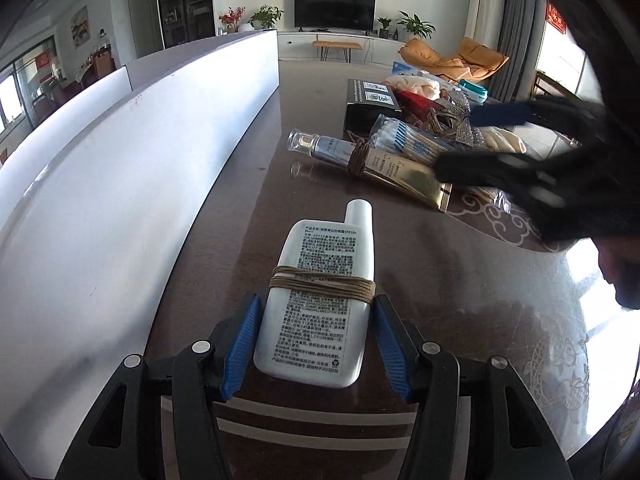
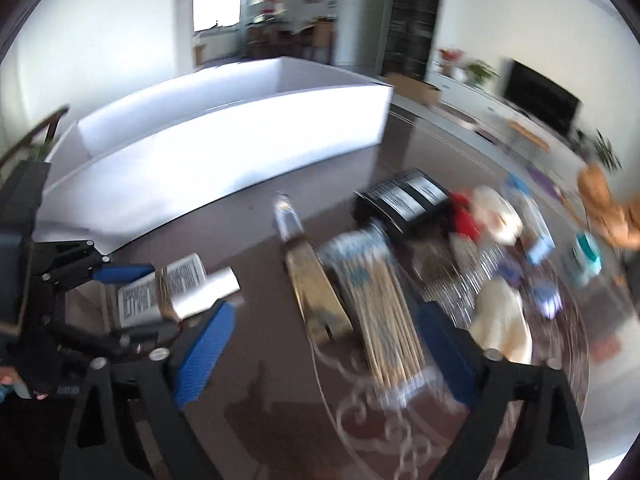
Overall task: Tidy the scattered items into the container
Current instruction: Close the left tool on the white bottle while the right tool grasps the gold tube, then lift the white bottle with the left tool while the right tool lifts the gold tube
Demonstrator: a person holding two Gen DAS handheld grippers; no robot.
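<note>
We see left gripper (image 1: 316, 344) pinching white bottle (image 1: 320, 300), string-wrapped, low over dark table (image 1: 460, 300). Right gripper (image 2: 320, 344) spread, blurred, around cotton swab pack (image 2: 380, 320). White container (image 1: 120, 184) left; item pile (image 1: 420, 120) far right.

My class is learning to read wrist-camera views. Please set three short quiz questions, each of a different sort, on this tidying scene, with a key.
1. True or false: the left gripper is closed on the white bottle.
2. What is wound around that bottle? A) red ribbon B) brown twine C) clear tape
3. Fill in: the pack of cotton swabs lies between the right gripper's ____ jaws.

Key: 1 true; 2 B; 3 open, pads not touching it.
</note>
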